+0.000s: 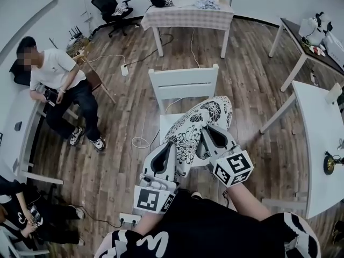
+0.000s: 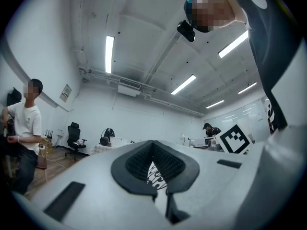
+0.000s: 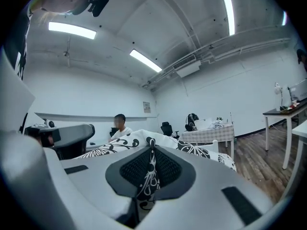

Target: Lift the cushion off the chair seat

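Note:
In the head view a black-and-white floral cushion hangs tilted above the seat of a white wooden chair, and both grippers hold its near edge. My left gripper is shut on the cushion's lower left part; a strip of patterned fabric shows between its pads. On the right side my right gripper is shut on the cushion too, with a fold of the fabric pinched in it. The cushion's body bulges beyond the right gripper. Part of the seat is hidden under the cushion.
A person sits at the left beside a low bench. A table with a checked cloth stands behind the chair, an office chair at the back left. A white table is at the right. Cables lie on the wooden floor.

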Available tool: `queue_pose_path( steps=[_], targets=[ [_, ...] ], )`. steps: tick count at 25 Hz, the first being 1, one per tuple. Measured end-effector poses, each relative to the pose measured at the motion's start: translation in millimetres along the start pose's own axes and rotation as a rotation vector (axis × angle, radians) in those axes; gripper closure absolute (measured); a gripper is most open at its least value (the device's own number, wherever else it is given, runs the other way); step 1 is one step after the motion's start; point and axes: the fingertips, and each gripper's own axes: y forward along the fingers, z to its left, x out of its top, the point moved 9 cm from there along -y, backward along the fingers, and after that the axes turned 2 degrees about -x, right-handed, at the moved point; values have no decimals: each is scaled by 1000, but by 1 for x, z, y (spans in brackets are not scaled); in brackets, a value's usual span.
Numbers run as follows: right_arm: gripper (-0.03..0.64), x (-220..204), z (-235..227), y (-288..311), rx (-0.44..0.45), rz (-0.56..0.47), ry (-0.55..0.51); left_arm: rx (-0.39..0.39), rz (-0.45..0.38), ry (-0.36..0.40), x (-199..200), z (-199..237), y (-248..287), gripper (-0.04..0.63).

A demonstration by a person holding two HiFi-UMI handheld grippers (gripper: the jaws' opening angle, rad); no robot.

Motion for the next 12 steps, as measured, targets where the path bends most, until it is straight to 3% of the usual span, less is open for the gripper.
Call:
queue_pose_path(
  steps=[12],
  targets=[
    [584,6,9,-13,18,-50,28,15,-2,8,3,-16,-12,595]
  ],
)
